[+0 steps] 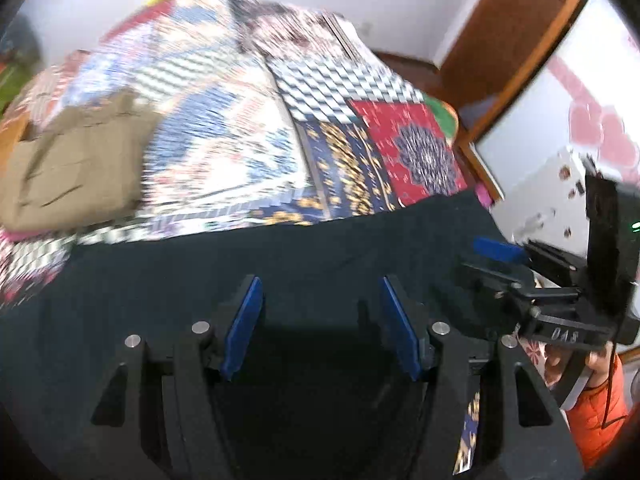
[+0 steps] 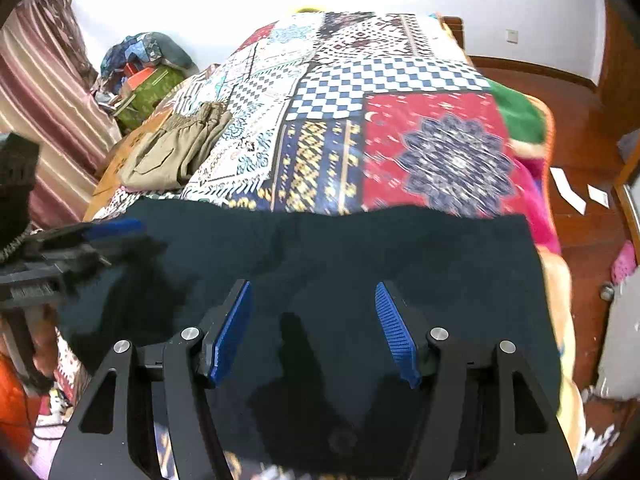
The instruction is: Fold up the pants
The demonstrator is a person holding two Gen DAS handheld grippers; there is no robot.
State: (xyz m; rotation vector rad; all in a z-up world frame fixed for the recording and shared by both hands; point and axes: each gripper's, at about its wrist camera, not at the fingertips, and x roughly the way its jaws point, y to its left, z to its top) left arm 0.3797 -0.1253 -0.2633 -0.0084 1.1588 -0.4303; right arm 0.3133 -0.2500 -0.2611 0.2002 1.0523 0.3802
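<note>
Lying flat, dark pants (image 2: 360, 264), faintly creased

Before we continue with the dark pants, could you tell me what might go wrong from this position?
1. Both grippers, left and right, are open above the dark pants, so a shallow pinch may catch only one layer.
2. The pants reach the bed edge at the right, near the pink blanket; a pull could drag them off.
3. The khaki pants lie close by on the patchwork cover and could get disturbed.

One dark pants (image 2: 360, 264), one khaki pants (image 2: 176, 152), one patchwork blanket (image 2: 328, 96), two grippers (image 1: 322, 308) (image 2: 314, 328).
</note>
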